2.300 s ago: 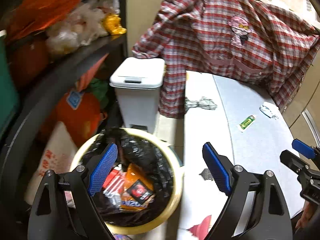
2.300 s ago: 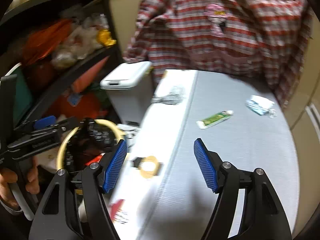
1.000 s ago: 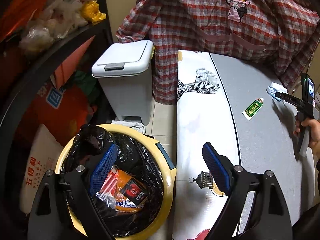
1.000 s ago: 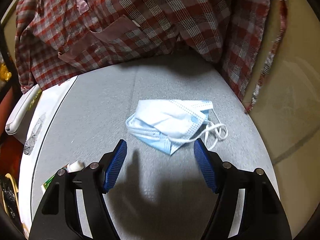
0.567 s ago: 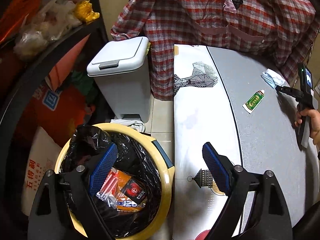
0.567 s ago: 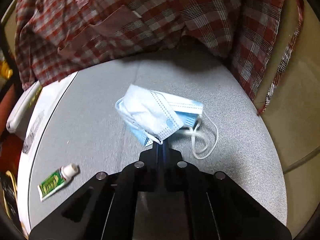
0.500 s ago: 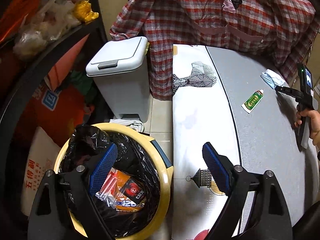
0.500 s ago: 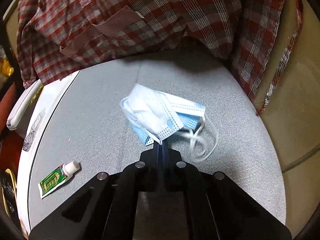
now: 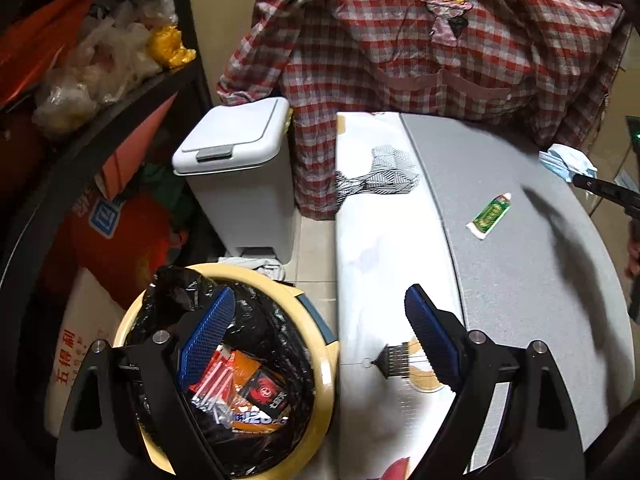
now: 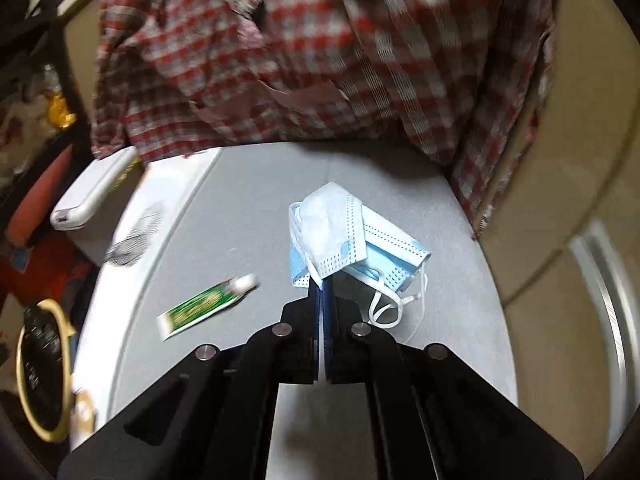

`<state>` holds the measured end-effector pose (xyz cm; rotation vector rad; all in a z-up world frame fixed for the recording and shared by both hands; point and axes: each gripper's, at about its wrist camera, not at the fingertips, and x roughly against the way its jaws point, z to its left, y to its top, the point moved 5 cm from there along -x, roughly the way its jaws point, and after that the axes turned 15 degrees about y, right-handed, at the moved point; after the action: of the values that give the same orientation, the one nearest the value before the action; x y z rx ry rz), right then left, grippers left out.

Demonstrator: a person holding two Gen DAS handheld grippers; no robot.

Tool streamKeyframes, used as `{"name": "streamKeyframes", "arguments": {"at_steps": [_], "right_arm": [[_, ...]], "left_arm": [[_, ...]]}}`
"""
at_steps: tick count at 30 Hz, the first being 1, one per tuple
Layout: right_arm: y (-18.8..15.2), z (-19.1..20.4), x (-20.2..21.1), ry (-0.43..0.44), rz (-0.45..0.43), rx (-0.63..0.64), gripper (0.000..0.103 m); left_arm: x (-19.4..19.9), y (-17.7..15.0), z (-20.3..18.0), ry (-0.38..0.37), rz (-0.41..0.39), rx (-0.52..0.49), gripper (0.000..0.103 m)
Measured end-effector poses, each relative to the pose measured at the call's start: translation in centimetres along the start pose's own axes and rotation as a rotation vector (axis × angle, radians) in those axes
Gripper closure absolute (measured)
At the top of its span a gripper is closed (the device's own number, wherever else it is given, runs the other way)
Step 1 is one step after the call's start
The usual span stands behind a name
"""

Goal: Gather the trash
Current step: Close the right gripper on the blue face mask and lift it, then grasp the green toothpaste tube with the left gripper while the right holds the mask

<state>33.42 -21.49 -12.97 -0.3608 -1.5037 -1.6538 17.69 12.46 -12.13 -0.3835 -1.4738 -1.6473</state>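
Note:
My right gripper [image 10: 322, 280] is shut on a crumpled blue and white face mask [image 10: 344, 236], which hangs off the grey table top [image 10: 248, 216] with its ear loops dangling. In the left wrist view the same mask [image 9: 566, 160] shows at the far right, pinched at the tip of the right gripper [image 9: 578, 179]. A small green tube [image 10: 206, 304] lies on the table to the left of the mask, also seen as the tube [image 9: 489, 215]. My left gripper [image 9: 316, 330] stands open and holds nothing, over the rim of a yellow bin [image 9: 324, 376] lined with a black bag and holding wrappers.
A white pedal bin [image 9: 236, 168] stands on the floor behind the yellow bin. A red plaid shirt [image 9: 420, 52] hangs across the back. A dark shelf [image 9: 100, 132] with plastic bags and orange sacks fills the left side. A hand [image 9: 634, 248] shows at the right edge.
The right gripper closed on the mask and lifted it off the table, drawing back and up so the green tube came into its view. The left gripper barely moved.

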Motion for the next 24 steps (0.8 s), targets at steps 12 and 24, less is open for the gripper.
{"name": "streamKeyframes", "arguments": {"at_steps": [12, 24], "right_arm": [[-4.6, 5.0, 9.0, 0.004, -0.046, 0.002, 0.101], [-5.8, 2.2, 8.2, 0.022, -0.017, -0.078, 0.101]], "left_arm": [[0.3, 1.4, -7.4, -0.158, -0.096, -0.089, 0.019], [-4.7, 4.2, -18.7, -0.264, -0.107, -0.229, 0.019]]}}
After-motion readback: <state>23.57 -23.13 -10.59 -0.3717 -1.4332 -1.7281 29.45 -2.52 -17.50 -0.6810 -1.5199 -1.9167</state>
